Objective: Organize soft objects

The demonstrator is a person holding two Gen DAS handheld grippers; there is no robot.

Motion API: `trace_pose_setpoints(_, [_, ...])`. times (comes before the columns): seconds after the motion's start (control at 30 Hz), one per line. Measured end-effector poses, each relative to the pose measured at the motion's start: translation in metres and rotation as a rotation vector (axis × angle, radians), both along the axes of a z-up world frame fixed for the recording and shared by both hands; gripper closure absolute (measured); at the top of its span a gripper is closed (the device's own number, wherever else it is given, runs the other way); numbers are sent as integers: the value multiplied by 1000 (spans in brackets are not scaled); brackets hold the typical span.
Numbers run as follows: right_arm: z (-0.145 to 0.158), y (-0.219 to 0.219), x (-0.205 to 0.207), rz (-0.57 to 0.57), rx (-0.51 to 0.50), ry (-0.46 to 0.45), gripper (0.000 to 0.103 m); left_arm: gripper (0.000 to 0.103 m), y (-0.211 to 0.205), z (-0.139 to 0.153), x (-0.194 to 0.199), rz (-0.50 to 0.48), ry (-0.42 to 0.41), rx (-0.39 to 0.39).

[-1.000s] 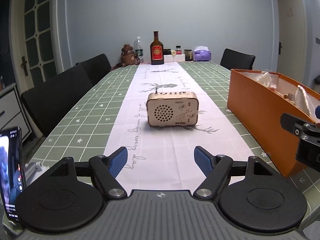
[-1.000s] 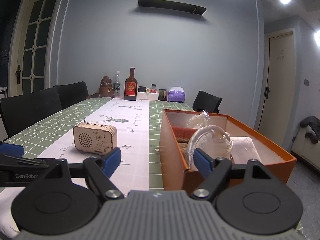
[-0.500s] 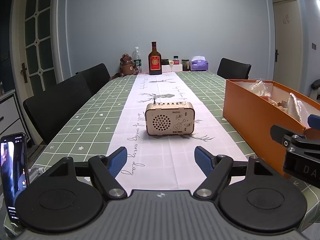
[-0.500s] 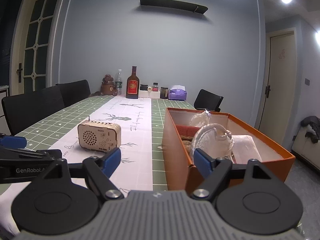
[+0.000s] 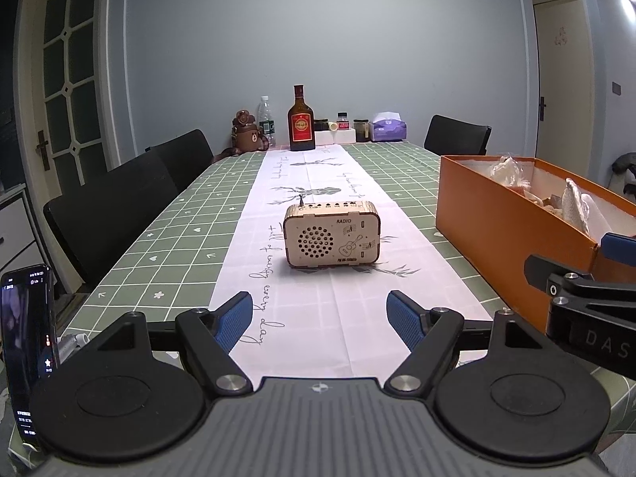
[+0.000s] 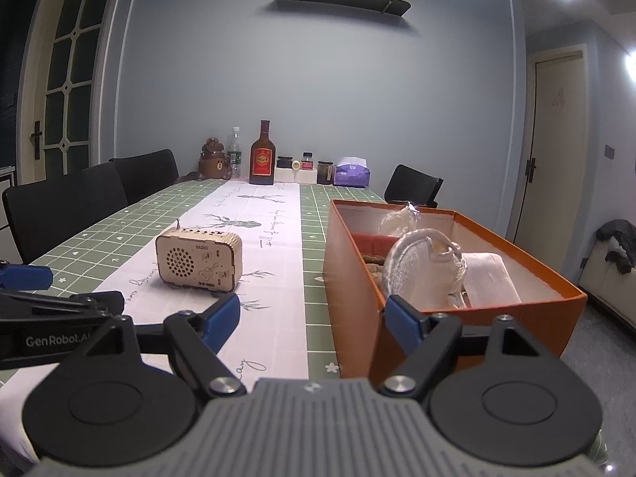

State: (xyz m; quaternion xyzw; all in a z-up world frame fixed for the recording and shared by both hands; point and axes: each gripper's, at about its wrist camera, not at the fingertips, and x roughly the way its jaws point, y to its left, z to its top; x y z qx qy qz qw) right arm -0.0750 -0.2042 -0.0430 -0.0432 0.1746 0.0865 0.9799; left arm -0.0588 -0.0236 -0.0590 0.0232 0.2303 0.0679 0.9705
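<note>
Two blue-padded fingers of the left tool (image 5: 320, 320) stand wide, nothing between them, above the white runner on the green checked surface (image 5: 167, 246). Ahead sits a small wooden radio box (image 5: 332, 234) marked "RADIO"; the right tool's black arm reads "DAS".

From the right wrist, the right tool (image 6: 314, 318) is likewise spread and empty, near the orange cardboard box (image 6: 349, 278) holding a white soft shoe (image 6: 425, 270) and white cloth. "GenRobot.AI" shows on the left tool.

Both the left gripper (image 5: 320, 320) and right gripper (image 6: 312, 320) hold their fingers spread, apparently gripping nothing.
</note>
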Motion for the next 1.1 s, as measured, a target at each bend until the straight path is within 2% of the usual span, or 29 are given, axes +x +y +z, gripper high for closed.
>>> trace_pose_setpoints(1.1, [-6, -4, 4, 1, 20, 26, 24, 13, -2, -3, 2, 4, 16, 10])
